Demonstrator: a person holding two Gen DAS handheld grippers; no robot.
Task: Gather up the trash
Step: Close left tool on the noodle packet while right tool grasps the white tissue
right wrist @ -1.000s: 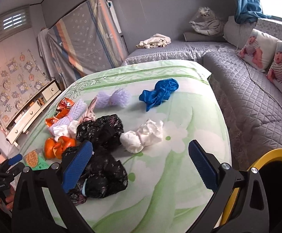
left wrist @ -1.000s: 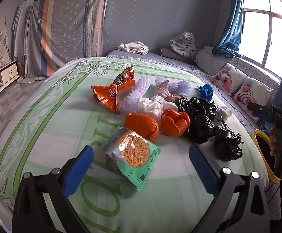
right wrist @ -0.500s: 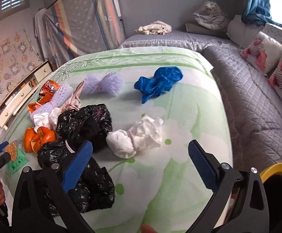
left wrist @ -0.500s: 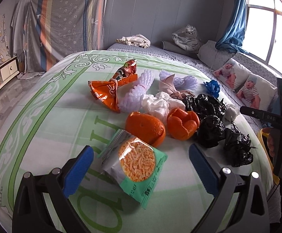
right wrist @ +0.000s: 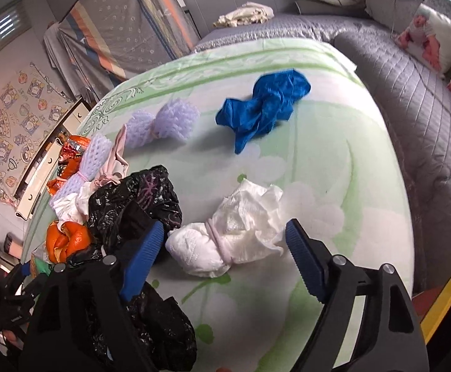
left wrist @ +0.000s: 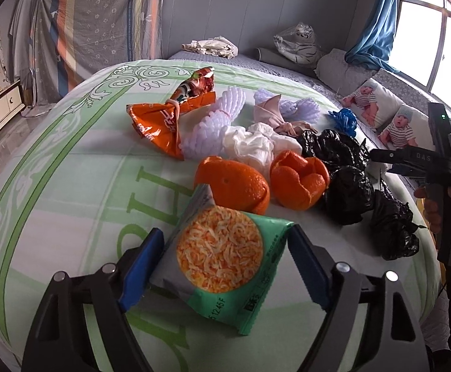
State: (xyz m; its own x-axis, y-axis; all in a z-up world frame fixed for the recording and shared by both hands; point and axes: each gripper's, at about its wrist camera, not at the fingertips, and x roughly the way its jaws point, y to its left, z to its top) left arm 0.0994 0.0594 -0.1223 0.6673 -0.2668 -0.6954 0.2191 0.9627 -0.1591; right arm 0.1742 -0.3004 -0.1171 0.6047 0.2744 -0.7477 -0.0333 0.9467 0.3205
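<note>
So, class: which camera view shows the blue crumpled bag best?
The right wrist view: the blue crumpled bag lies large and unobstructed on the bedspread. The left wrist view shows it only small and far off, behind the black bags.

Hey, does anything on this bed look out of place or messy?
Yes. Litter is strewn across the green bedspread: orange peels, a torn orange snack bag, black plastic bags, a noodle packet, a crumpled white tissue wad and a blue bag.
</note>
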